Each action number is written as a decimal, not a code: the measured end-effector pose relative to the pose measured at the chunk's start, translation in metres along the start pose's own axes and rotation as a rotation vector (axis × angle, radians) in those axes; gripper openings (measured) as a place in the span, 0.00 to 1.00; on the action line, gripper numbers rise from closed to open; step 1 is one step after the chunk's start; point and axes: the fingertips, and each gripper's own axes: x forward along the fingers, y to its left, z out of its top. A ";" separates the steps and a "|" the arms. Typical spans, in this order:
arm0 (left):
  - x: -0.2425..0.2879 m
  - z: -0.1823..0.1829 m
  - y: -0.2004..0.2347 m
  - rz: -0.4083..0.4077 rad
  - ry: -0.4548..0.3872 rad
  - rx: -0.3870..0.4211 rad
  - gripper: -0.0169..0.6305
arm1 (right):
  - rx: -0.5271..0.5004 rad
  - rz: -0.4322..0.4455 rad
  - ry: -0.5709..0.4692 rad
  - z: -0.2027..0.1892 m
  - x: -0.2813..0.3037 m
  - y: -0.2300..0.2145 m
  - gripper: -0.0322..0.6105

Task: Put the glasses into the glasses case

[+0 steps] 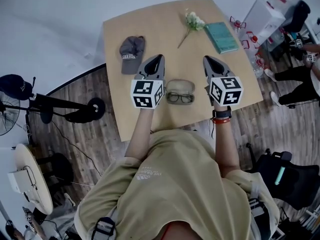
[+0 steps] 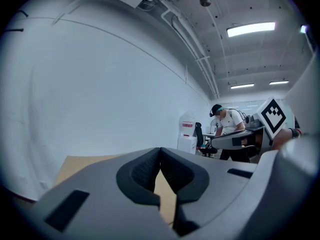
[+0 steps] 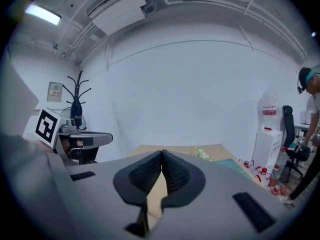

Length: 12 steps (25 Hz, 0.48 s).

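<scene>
Left gripper (image 1: pixel 159 58) and right gripper (image 1: pixel 206 59) sit closed, empty; their views miss the glasses (image 1: pixel 179 98) and case (image 1: pixel 180 85).

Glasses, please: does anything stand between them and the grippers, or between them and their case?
Nothing visible does. The glasses lie right at the glasses case, between the left gripper and the right gripper, both shut and empty. The cap lies off to the side.

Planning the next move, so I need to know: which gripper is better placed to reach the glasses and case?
Left, marginally. The left gripper and right gripper are both shut and empty, flanking the glasses and glasses case. In the head view the left looks closer to them. It must open first.
</scene>
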 end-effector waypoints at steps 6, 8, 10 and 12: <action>-0.001 0.018 -0.006 0.005 -0.027 0.093 0.06 | -0.006 -0.027 -0.016 0.005 -0.004 0.005 0.07; 0.000 0.015 -0.006 0.005 -0.015 0.096 0.06 | -0.006 -0.026 -0.016 0.006 -0.002 0.007 0.07; 0.003 0.012 -0.006 0.003 -0.005 0.093 0.06 | -0.004 -0.019 -0.017 0.006 0.000 0.008 0.07; 0.006 0.010 -0.008 -0.004 -0.005 0.084 0.06 | -0.002 -0.003 -0.021 0.006 0.003 0.010 0.07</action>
